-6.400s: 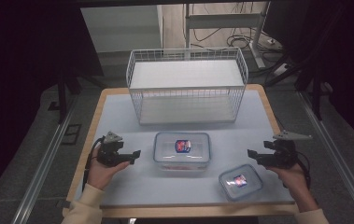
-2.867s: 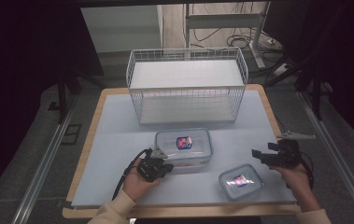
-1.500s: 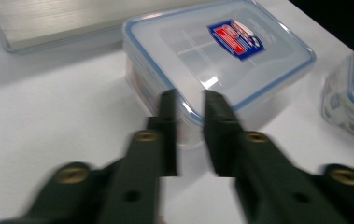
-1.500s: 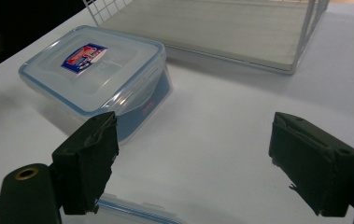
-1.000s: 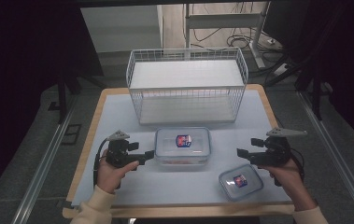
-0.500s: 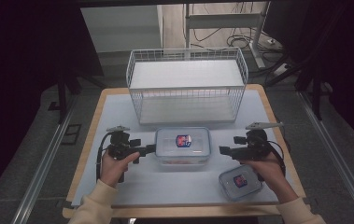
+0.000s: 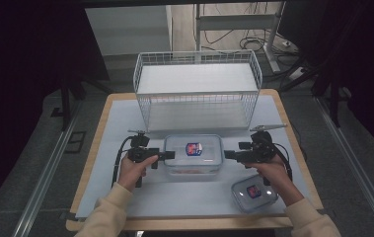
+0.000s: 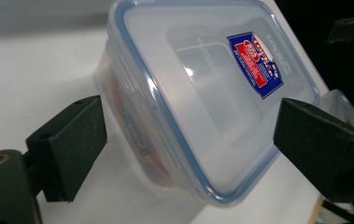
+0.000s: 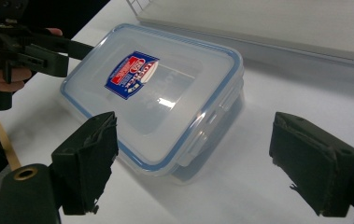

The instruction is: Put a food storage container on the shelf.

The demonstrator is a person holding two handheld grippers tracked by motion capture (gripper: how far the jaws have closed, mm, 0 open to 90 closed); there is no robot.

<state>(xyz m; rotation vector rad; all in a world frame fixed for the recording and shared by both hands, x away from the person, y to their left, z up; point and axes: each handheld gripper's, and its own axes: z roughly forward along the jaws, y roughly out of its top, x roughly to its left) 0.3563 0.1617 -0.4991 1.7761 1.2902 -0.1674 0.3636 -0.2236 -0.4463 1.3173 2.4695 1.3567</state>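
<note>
Wire basket [image 7: 198, 89] at table's far side, white mat [image 7: 125, 128] under everything; large lidded container [image 7: 193, 154] on mat just in front of basket, long axis running left-right, lid up, label facing ceiling; smaller container [image 7: 253, 193] near right forearm, apart. Step looks like two-sided approach: left gripper [image 7: 168, 155] at left short end, right gripper [image 7: 230, 155] at right end, both jaws wide, nothing held. Next move probably: close in level on both ends, then lift together.

You're at a wooden table [image 7: 103, 128] under a pale sheet [image 7: 120, 123]. At twelve o'clock the floor carries tangled cables [image 7: 246, 37] and a metal stand [image 7: 234, 22]. Metal floor rails [image 7: 46, 173] run at nine and three o'clock; darkness surrounds you.
</note>
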